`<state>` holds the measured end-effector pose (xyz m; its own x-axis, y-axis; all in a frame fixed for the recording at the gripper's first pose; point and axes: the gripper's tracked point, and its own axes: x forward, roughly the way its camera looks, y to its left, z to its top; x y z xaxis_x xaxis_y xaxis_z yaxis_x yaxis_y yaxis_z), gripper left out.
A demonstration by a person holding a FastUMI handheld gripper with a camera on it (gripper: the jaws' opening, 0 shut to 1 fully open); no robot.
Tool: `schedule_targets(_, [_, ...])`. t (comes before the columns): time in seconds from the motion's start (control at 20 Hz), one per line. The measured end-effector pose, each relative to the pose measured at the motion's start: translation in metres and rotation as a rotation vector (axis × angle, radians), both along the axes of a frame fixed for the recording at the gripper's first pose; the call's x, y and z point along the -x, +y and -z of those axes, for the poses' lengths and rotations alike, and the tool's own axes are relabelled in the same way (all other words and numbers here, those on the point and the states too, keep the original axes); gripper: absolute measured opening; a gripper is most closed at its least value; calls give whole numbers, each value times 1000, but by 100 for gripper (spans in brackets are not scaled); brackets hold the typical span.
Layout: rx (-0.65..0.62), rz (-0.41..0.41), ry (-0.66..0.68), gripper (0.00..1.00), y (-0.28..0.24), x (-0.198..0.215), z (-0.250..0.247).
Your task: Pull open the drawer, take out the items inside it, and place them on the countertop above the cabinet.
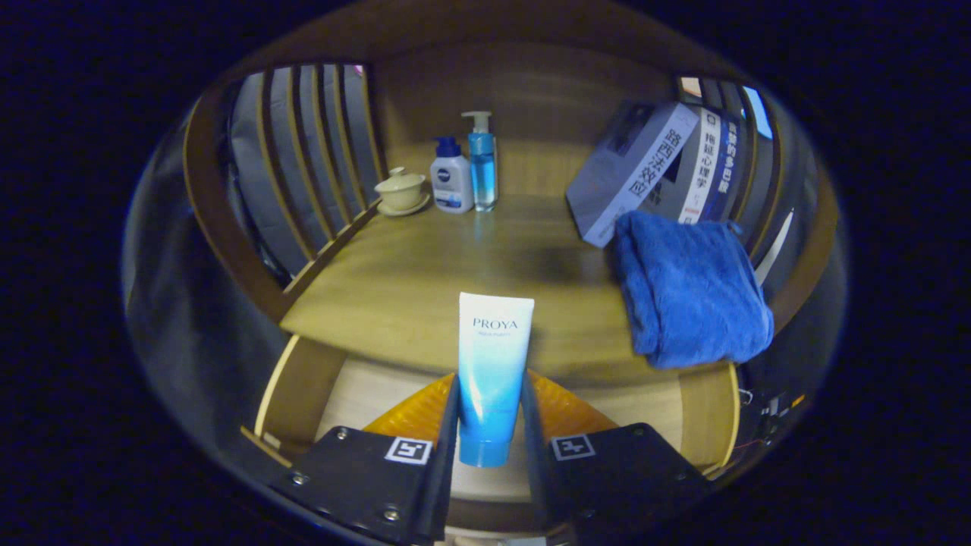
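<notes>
Currently the hand-held gripper (489, 425) is clamping the tube (491, 371); releasing over the open drawer (300, 394), short of the worktop (425, 273) at 12 o'clock, risks dropping it back.

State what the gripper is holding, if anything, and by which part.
The gripper is shut on the tube, both fingers pressing its lower body just above the blue cap end, over the open drawer.

The countertop (425, 265) is pale wood, with slatted rails at both sides and a solid back panel. At its far left corner stand a lidded cup (400, 189) on a saucer, a white bottle (450, 176) and a blue pump bottle (482, 161) — the two bottles touching. On the right a folded blue towel (686, 292) lies near the front edge — just behind it, books (660, 171) lean against the rail.
</notes>
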<state>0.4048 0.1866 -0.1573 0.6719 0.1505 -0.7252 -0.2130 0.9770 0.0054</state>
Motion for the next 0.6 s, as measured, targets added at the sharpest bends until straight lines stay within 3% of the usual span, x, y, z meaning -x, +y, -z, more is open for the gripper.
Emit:
schedule_targets(0.25, [17,42,-27,43,6,-51,12])
schedule_targets(0.6, [20,87,-36,43,6,-76,29])
